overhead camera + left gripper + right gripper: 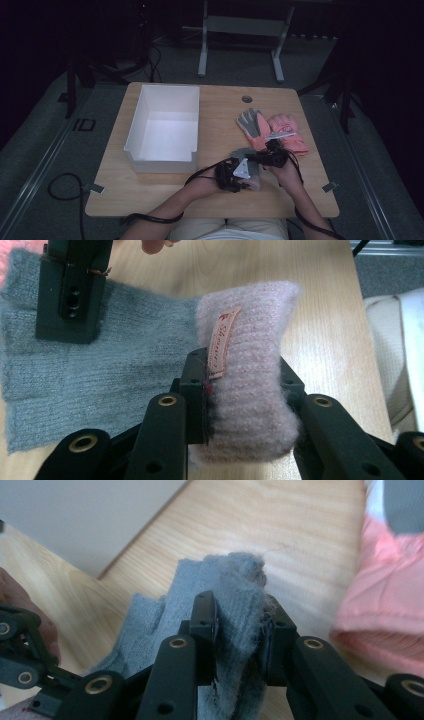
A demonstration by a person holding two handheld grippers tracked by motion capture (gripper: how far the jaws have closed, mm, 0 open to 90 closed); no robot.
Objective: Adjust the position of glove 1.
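A knitted glove, grey (100, 355) with a pale pink ribbed cuff (250, 365) and a small sewn label, lies near the table's front edge (241, 152). My left gripper (242, 385) is shut on the pink cuff, which bulges between its jaws. My right gripper (240, 625) is shut on the grey finger end (220, 580) and lifts a fold of it. In the high view the left gripper (235, 175) and right gripper (265, 157) sit close together over the glove. The right gripper's jaw (72, 290) stands at the top left of the left gripper view.
A pair of salmon-pink ski gloves (287, 132), one with a grey palm (251, 124), lies just beyond my right gripper. An open white box (160, 156) stands on the left half of the wooden table (225, 100). The pink glove (385, 605) is close on the right.
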